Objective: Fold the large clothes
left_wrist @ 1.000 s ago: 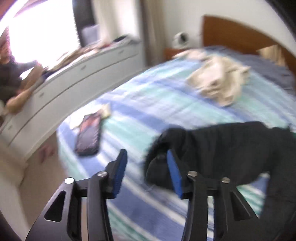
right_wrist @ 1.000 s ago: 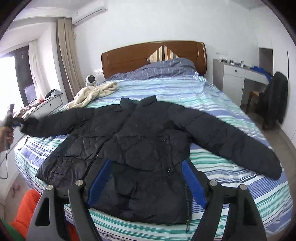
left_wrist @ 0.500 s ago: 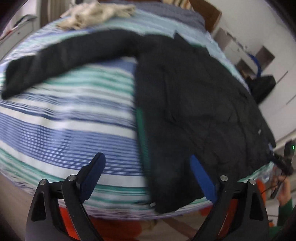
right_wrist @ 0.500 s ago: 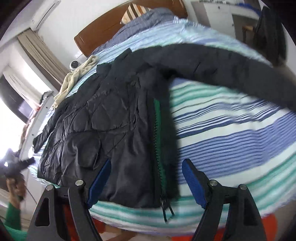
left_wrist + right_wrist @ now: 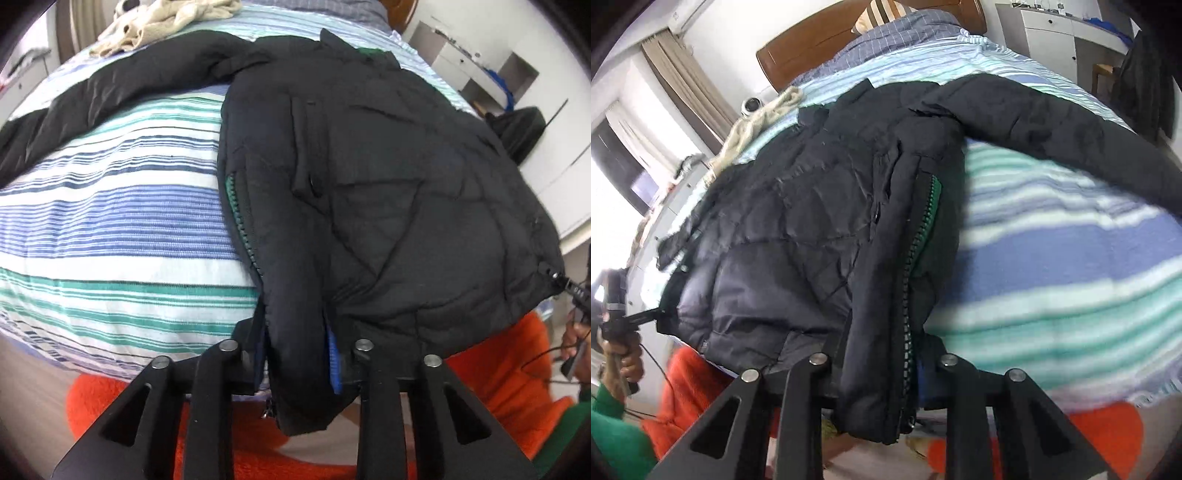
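Note:
A black puffer jacket [image 5: 388, 184] lies front up on the striped bed [image 5: 110, 229], sleeves spread out to both sides. My left gripper [image 5: 297, 354] is at the bed's foot edge; its jaws are closing, and the pads press on the hem corner by the green-lined zipper edge. In the right wrist view the same jacket [image 5: 798, 229] fills the middle. My right gripper [image 5: 879, 369] is closing too, its pads squeezing the other hem corner with the zipper [image 5: 908, 302]. One sleeve [image 5: 1052, 118] runs off to the right.
A beige cloth [image 5: 166, 18] lies near the wooden headboard [image 5: 820, 44]. White drawers [image 5: 1049, 33] and a dark garment on a chair [image 5: 1145, 85] stand at the right of the bed [image 5: 1052, 258]. The person's orange clothing [image 5: 147, 406] is just below the bed edge.
The left gripper swung from the sleeve cuff to the jacket's hem. Both grippers dropped to the bottom hem and closed on its two corners.

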Tool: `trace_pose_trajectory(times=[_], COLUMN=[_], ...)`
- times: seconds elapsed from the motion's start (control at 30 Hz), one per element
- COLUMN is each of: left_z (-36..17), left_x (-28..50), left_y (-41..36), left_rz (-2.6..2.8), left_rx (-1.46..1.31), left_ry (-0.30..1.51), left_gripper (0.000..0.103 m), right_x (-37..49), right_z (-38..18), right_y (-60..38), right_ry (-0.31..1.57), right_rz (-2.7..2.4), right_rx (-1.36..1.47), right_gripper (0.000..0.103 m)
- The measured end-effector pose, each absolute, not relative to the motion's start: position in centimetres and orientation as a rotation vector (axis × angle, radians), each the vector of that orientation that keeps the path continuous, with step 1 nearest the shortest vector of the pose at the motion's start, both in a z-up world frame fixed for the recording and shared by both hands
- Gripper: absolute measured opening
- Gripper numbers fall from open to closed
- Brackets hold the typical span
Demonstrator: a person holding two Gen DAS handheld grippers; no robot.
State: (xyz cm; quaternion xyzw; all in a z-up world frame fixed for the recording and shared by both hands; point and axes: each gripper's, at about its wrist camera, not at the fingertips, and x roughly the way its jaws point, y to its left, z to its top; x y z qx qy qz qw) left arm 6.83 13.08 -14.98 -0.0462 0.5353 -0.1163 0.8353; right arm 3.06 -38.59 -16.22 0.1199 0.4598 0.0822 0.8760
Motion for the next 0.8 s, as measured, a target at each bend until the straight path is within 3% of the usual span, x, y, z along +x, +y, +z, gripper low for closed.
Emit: trace_pose_trajectory(times=[0.1,0.17,0.23,0.27,0.4,0.47,0.5,0.8], left_z=[-14.1,-12.3,-10.3,-9.1,-6.2,-5.2,-4.9,-7.4], left_x=[7.1,6.8,6.3,6.0,5.7,6.0,6.0,5.2], left_y=[12.8,13.3,13.5,13.8,14.0,13.2,12.7,6.5], left_rz=[-0.21,-0.18,-0.13,-0.099,-0.052,-0.044,-0.048,-0.142], left_rx=[-0.094,-0.088,-0.082,-0.083,-0.13,-0.143,-0.139,0.008], left_ry=[1.115,1.066,0.984,0.93,0.794,0.736,0.716,0.724], left_gripper=[0.04,0.059,0.087,0.09,0.095,0.096,0.096,0.097], right_x=[3.6,3.5,2.9,2.4,1.8,1.7,1.8,3.5], right_z=[-16.8,-16.1,-14.8,-14.3,-11.3,-9.8,-9.2,-9.1], right_y=[-39.0,-39.2,-39.2,-39.4,-39.3,-38.9,-38.4,-33.0], right_ry=[0.966,0.954,0.912,0.896,0.799,0.745,0.717,0.735], right_rz=[0.13,0.128,0.108,0.089,0.018,-0.024,-0.054,0.063], right_rx=[0.299,0.299,0.257,0.237,0.174,0.143,0.118,0.047], right_gripper=[0.04,0.059,0.061,0.061,0.062,0.077,0.08,0.08])
